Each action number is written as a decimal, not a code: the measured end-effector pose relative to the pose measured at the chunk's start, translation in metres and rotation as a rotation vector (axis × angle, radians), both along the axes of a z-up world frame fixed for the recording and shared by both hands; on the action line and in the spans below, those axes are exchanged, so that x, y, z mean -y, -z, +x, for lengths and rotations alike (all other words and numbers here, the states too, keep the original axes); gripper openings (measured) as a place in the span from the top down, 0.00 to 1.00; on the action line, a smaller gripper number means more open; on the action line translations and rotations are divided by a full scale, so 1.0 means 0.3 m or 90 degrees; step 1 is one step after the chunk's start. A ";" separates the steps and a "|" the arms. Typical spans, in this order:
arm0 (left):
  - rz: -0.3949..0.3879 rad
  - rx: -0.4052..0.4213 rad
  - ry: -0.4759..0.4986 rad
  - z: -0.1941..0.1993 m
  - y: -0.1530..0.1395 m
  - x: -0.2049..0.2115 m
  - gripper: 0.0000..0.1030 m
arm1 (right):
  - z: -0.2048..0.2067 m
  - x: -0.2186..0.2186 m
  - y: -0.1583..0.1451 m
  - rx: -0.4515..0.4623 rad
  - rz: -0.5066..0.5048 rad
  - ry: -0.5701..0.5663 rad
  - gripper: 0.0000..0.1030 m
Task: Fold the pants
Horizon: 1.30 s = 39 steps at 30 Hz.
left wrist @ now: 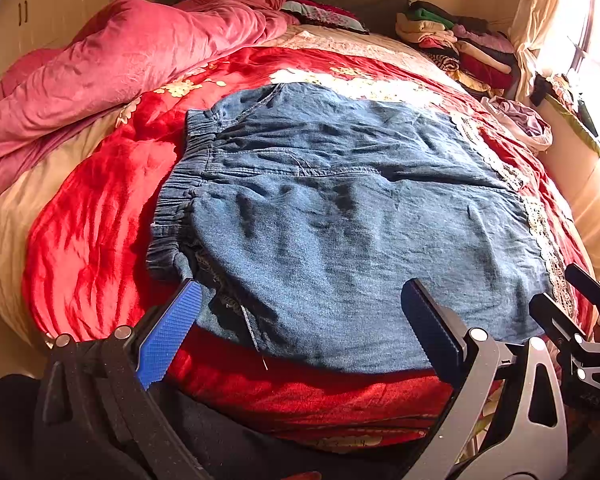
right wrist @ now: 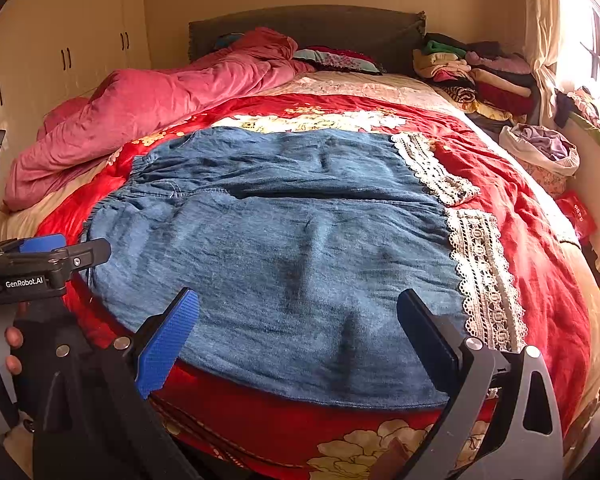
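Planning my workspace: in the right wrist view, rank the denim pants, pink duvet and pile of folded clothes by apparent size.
1. denim pants, though nearest the camera
2. pink duvet
3. pile of folded clothes, farthest away, so true size unsure

We are in a bedroom of a home. Ahead of the fingers point(right wrist: 168, 336) we see a wide bed point(right wrist: 540, 280) covered with a red flowered bedspread point(right wrist: 512, 216). Beyond the fingers and to their left lies a crumpled pink duvet point(right wrist: 148, 112), and behind it stands a dark headboard point(right wrist: 340, 28) with pillows point(right wrist: 336, 58) against it. Far ahead, to the right of the fingers, a pile of folded clothes point(right wrist: 480, 72) rests on the bed corner. On the left wall we see cream wardrobe doors point(right wrist: 60, 40) with dark handles. At the right a sunny window point(right wrist: 596, 48) with a light curtain point(right wrist: 544, 32) lets daylight in.
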<state>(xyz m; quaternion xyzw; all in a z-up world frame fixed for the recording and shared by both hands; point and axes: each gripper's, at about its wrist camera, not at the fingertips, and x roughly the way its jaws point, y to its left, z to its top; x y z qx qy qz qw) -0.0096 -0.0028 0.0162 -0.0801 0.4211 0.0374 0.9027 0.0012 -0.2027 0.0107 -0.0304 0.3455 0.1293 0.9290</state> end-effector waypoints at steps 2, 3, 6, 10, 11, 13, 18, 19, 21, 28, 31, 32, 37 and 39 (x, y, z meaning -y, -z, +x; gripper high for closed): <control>0.001 -0.001 0.001 0.000 -0.001 0.000 0.09 | 0.002 0.002 0.004 -0.001 0.001 0.000 0.04; 0.001 -0.001 0.000 0.000 -0.001 -0.001 0.09 | 0.002 0.002 0.004 0.000 0.001 0.000 0.04; 0.002 -0.002 0.004 0.004 0.000 0.001 0.09 | 0.006 0.001 0.005 -0.001 -0.002 0.002 0.04; 0.004 0.000 0.011 0.018 0.003 -0.003 0.09 | 0.024 -0.003 -0.004 0.007 -0.008 0.004 0.04; 0.004 0.000 0.013 0.024 0.005 -0.004 0.09 | 0.031 -0.005 -0.005 0.008 -0.010 0.005 0.04; 0.005 -0.004 0.012 0.040 0.008 -0.008 0.09 | 0.051 -0.011 -0.008 0.007 -0.016 0.006 0.04; 0.004 -0.008 0.018 0.084 0.010 -0.020 0.09 | 0.107 -0.032 -0.013 0.012 -0.034 0.007 0.04; 0.004 -0.009 0.019 0.097 0.010 -0.025 0.09 | 0.121 -0.038 -0.015 0.011 -0.038 0.006 0.04; 0.008 -0.013 0.016 0.129 0.013 -0.040 0.09 | 0.151 -0.050 -0.019 0.014 -0.042 0.003 0.04; 0.008 -0.015 -0.004 0.237 0.004 -0.130 0.09 | 0.280 -0.109 -0.036 0.022 -0.058 -0.016 0.04; 0.007 -0.015 -0.010 0.283 -0.003 -0.172 0.09 | 0.340 -0.137 -0.041 0.024 -0.065 -0.023 0.04; 0.006 -0.015 -0.011 0.298 -0.004 -0.186 0.09 | 0.361 -0.149 -0.044 0.027 -0.067 -0.028 0.04; -0.011 -0.025 -0.016 0.375 0.003 -0.268 0.09 | 0.467 -0.199 -0.055 0.023 -0.064 -0.058 0.04; -0.011 -0.025 -0.023 0.407 0.004 -0.304 0.09 | 0.518 -0.218 -0.059 0.021 -0.058 -0.073 0.04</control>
